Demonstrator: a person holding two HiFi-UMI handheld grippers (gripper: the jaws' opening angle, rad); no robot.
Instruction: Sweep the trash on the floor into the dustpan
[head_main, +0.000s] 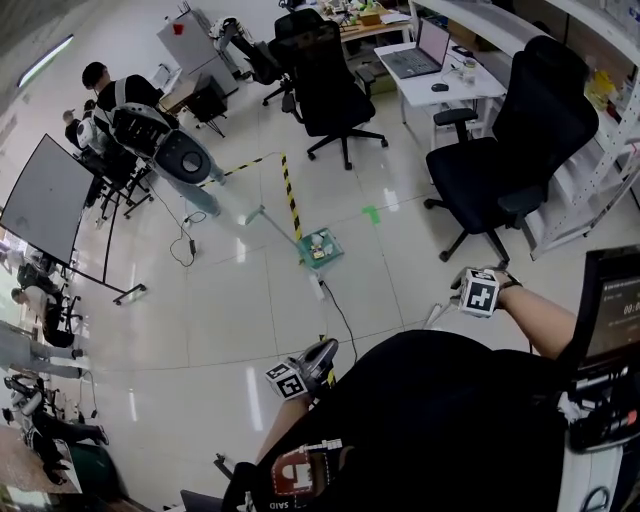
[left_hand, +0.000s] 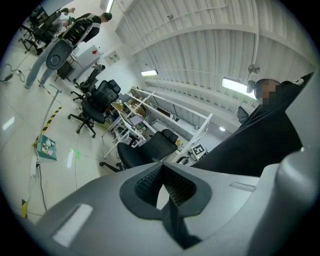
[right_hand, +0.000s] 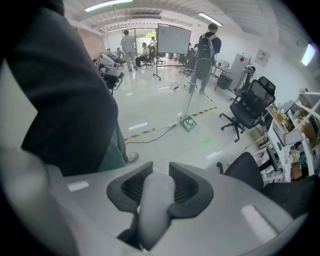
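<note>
A green dustpan (head_main: 322, 248) with a long pale handle stands on the glossy floor ahead of me, with small bits of trash lying in its pan. It shows small in the left gripper view (left_hand: 47, 148) and in the right gripper view (right_hand: 188, 123). My right gripper (head_main: 480, 292) is held near my body, shut on a round grey broom handle (right_hand: 156, 200) that runs between its pads. My left gripper (head_main: 318, 362) hangs low by my waist; its jaws meet with nothing between them. The broom's head is hidden.
A white power strip (head_main: 317, 286) and black cable (head_main: 340, 318) lie just in front of the dustpan. Yellow-black tape (head_main: 290, 195) crosses the floor. Black office chairs (head_main: 500, 160) and desks stand at the right, another chair (head_main: 325, 85) behind. People and a whiteboard (head_main: 45, 200) are at the left.
</note>
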